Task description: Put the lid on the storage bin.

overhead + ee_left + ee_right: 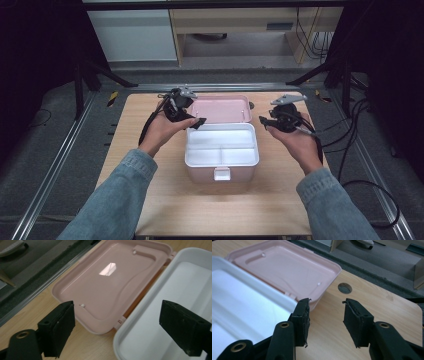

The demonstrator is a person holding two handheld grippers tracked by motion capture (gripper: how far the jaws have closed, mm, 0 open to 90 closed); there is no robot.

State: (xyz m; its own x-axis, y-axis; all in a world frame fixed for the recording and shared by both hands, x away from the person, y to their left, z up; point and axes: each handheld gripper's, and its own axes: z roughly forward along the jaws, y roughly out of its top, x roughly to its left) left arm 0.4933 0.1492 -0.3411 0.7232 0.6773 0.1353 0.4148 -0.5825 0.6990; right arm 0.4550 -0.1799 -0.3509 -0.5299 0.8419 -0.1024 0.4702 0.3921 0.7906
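Dark framing and grey floor surround a pale wooden worktop (165, 200), on which an opened lunch box is seen from the high view. Its white tray (222, 145) lies centred between the two hands, with the pink lid (222, 109) folded flat behind it on the hinge; the long axis of the tray runs from side to side. The left gripper (197, 122) is held at the tray's rear left corner, the right gripper (263, 121) just off its rear right corner, both about equally near.

Left gripper view: the jaws are spread wide and nothing is held. The pink lid (105, 282), glossy and shallow, lies ahead between the jaws; the white tray (160, 322) reaches under the right-hand jaw.

Right gripper view: the jaws stand moderately open and empty. The pink lid (284, 272) lies ahead and left of the jaws, its near corner just behind the left-hand jaw; the white tray (244, 302) is farther left. Bare worktop (377, 300) with a round hole (344, 288) lies ahead between the jaws. A closing of the lid would seem to call for a reach forward to its far edge.
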